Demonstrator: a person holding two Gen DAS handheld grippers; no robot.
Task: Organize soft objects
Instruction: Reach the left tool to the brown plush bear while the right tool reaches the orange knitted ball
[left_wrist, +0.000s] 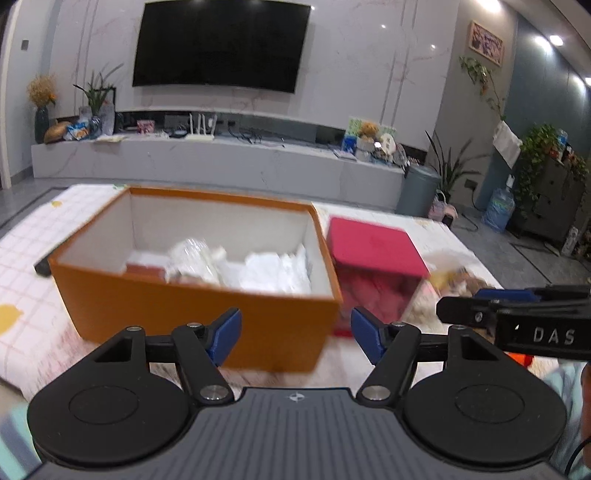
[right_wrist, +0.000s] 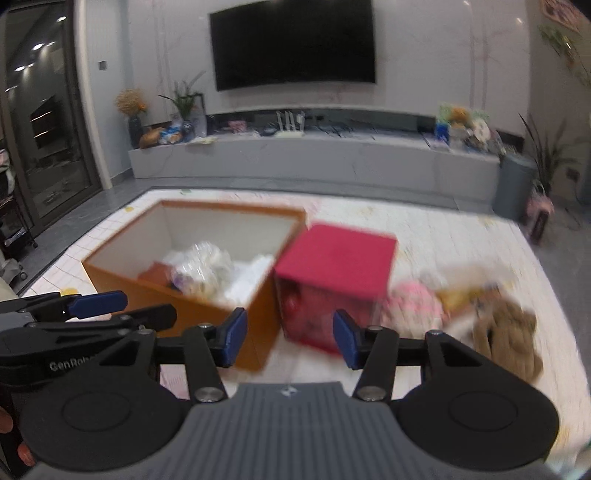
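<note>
An open orange box (right_wrist: 177, 291), partly filled with white soft items (right_wrist: 207, 269), is seen at the left of the checked surface (right_wrist: 443, 236). Beside it stands a red box (right_wrist: 336, 262). Soft toys (right_wrist: 506, 332) lie to the right. The left gripper (left_wrist: 295, 332) and right gripper (right_wrist: 290, 336) are held apart, empty.

You see an open orange box (right_wrist: 255, 332) holding white soft items (right_wrist: 207, 269); beside the red box (right_wrist: 343, 258), pink (right_wrist: 413, 306) and brown (right_wrist: 509, 332) plush toys lie blurred.
</note>
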